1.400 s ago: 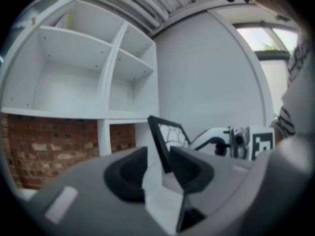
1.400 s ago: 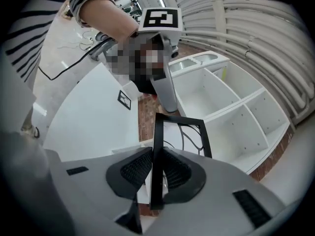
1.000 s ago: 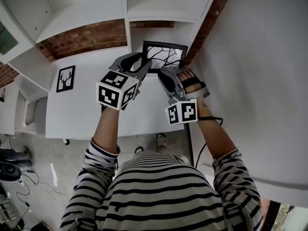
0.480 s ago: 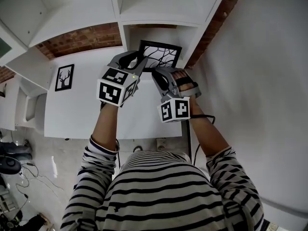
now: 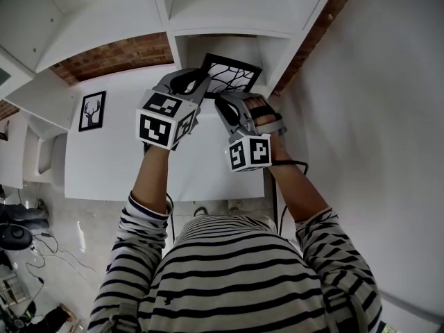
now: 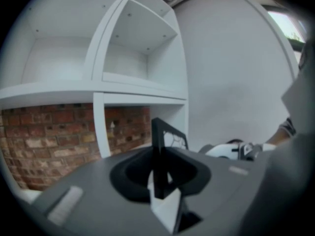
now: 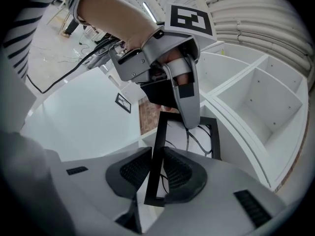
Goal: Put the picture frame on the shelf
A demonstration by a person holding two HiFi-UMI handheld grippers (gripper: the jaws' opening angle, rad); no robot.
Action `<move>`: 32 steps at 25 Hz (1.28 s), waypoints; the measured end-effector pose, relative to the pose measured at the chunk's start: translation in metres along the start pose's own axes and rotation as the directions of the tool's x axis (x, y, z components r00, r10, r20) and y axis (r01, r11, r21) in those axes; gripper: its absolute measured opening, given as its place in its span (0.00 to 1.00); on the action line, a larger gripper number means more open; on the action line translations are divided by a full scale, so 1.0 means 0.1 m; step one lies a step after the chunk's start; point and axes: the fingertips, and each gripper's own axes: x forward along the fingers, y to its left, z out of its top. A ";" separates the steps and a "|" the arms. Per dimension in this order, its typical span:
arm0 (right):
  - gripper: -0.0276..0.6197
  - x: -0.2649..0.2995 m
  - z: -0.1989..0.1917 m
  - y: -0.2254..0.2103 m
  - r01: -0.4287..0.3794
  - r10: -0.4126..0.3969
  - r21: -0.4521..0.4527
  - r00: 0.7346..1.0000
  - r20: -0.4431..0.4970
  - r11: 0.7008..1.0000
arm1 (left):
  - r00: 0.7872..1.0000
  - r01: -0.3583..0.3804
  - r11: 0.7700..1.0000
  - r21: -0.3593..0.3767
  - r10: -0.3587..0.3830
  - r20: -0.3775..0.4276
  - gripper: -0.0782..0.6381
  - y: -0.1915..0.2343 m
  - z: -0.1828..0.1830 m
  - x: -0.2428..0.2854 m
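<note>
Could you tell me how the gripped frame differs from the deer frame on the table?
The gripped frame shows branching lines; the deer frame shows an antlered head. The gripped frame is held up at the shelf opening; the deer frame lies flat, untouched. Both have black borders.

Tabletop (image 5: pixel 118 165): white, with a small deer picture (image 5: pixel 94 112) lying flat on it.
Shelf (image 5: pixel 208 30): white open compartments, above and right of the deer picture.
Lowest compartment: the picture frame (image 5: pixel 232 75) stood in its mouth; whether it rested there was unclear.
</note>
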 end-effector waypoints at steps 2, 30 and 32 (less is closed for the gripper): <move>0.15 0.02 0.00 0.00 -0.017 0.017 0.026 1.000 0.004 1.000 | 1.000 -0.006 1.000 -0.001 0.006 0.003 0.22 0.02 0.01 0.01; 0.22 0.12 -0.25 -0.85 -0.128 0.132 0.061 0.989 -0.059 0.990 | 0.999 0.037 0.997 0.064 -0.039 0.033 0.22 -0.08 -0.07 0.10; 0.20 0.12 -0.24 -0.85 -0.136 0.139 0.047 0.988 -0.062 0.990 | 0.998 0.040 0.997 0.060 -0.042 0.038 0.22 -0.08 -0.07 0.09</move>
